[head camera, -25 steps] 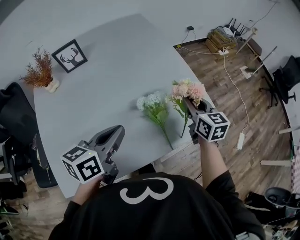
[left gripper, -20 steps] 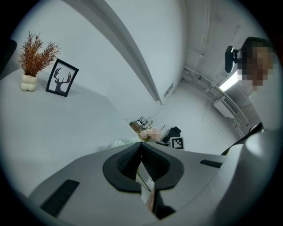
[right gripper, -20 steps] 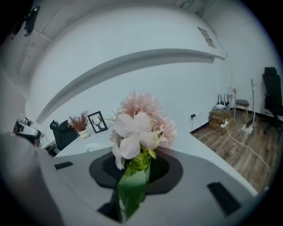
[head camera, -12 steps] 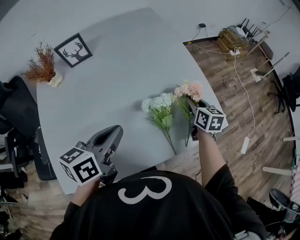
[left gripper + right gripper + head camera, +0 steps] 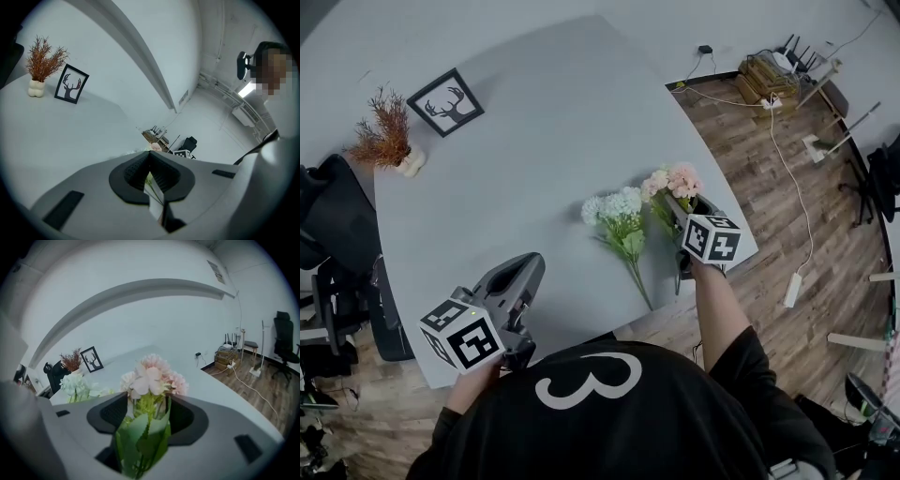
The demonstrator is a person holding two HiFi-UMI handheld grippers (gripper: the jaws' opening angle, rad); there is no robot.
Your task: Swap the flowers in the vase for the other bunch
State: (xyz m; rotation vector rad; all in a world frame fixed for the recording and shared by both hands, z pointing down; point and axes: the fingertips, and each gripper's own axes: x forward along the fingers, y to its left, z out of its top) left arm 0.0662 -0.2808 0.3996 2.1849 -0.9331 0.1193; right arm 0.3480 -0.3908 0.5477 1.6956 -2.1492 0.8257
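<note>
Holds the left gripper (image 5: 532, 262) low over the near edge of the surface (image 5: 534, 141), jaws clenched on nothing. Has just been opening the right gripper's (image 5: 149, 401) jaws around the leafy stems of the pink bunch (image 5: 673, 180); released now, with the bunch lying between them on the surface. Just left of it, the white bunch (image 5: 614, 204): heads away, stem running back toward the near edge. Favours the right gripper, far nearer, probably with a short sideways shift. Farthest, well apart at the far-left corner, a small white vase (image 5: 405, 167) of dried sprigs (image 5: 382, 131).
</note>
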